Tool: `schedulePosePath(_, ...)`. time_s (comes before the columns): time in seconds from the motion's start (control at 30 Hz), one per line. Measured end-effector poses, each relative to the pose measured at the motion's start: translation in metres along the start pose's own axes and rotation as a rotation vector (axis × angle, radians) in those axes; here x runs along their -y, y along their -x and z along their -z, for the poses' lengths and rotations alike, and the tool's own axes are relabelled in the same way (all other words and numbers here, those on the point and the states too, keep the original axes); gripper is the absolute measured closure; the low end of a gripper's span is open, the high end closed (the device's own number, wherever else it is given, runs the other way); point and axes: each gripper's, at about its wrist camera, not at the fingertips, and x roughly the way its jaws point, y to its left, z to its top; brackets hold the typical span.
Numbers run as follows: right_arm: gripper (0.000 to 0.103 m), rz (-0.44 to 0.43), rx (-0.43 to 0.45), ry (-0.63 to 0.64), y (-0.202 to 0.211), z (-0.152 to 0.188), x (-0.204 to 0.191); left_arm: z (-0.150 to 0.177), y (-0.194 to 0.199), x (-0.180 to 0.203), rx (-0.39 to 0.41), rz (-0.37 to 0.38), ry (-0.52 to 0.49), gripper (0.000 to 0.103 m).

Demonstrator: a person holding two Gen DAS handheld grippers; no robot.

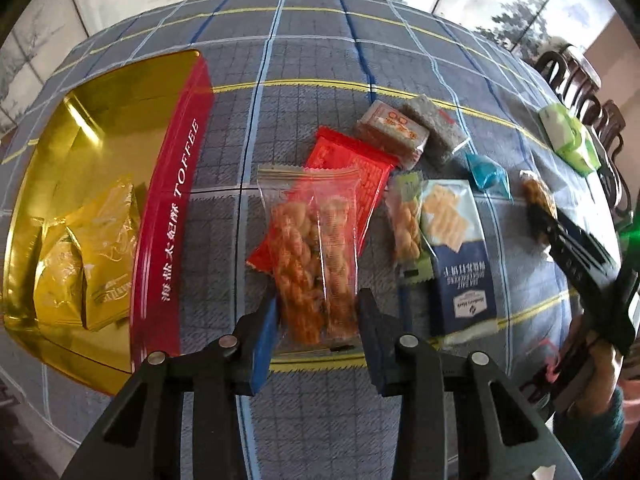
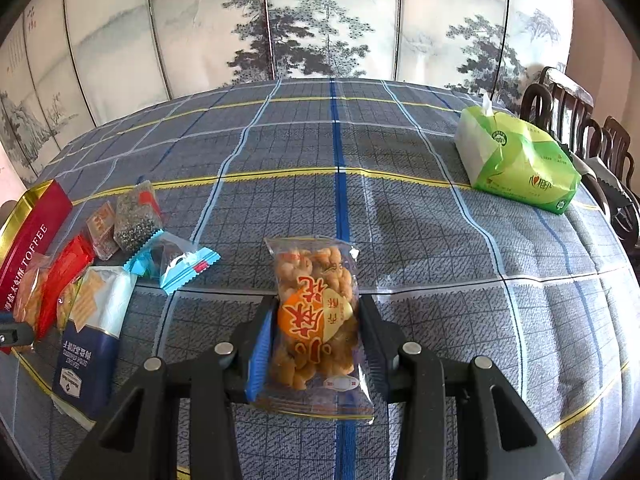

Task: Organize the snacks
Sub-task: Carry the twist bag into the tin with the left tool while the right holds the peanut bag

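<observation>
Clear twisted-dough packet (image 1: pixel 316 256) between left gripper (image 1: pixel 318 340) pads, clamped; right gripper (image 2: pixel 316 344) gripping peanut packet (image 2: pixel 316 320).

Plaid blue-grey tablecloth (image 2: pixel 400 240), green tissue pack (image 2: pixel 516 164), painted folding screen (image 2: pixel 320 20), dark wooden chairs (image 2: pixel 576 120)

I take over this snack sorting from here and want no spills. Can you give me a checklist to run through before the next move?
1. Left tongs closed on the clear packet of twisted dough sticks: ok.
2. Right tongs closed on the packet with the orange label: ok.
3. Red toffee tin open, with room beside the gold packets: ok.
4. Dough-stick packet free of the red packet under it: cannot tell.
5. Way to the tin free of other snacks: ok.
6. Packets sealed: cannot tell.
</observation>
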Motion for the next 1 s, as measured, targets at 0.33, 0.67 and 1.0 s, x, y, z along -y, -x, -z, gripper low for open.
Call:
schedulePosePath(0.33, 0.06, 0.013, -0.003, 0.011, 0.002, 0.001, -0.003, 0.007, 0.024, -0.002, 0.054, -0.024, -0.086, 0.068)
schedulePosePath(0.67, 0.06, 0.014, -0.003, 0.012, 0.003, 0.001, -0.003, 0.004, 0.048, -0.03, 0.121, -0.051, -0.076, 0.068)
schedulePosePath(1.0, 0.06, 0.014, -0.003, 0.013, 0.002, 0.001, -0.003, 0.004, 0.065, -0.094, 0.139, -0.145, -0.025, 0.068)
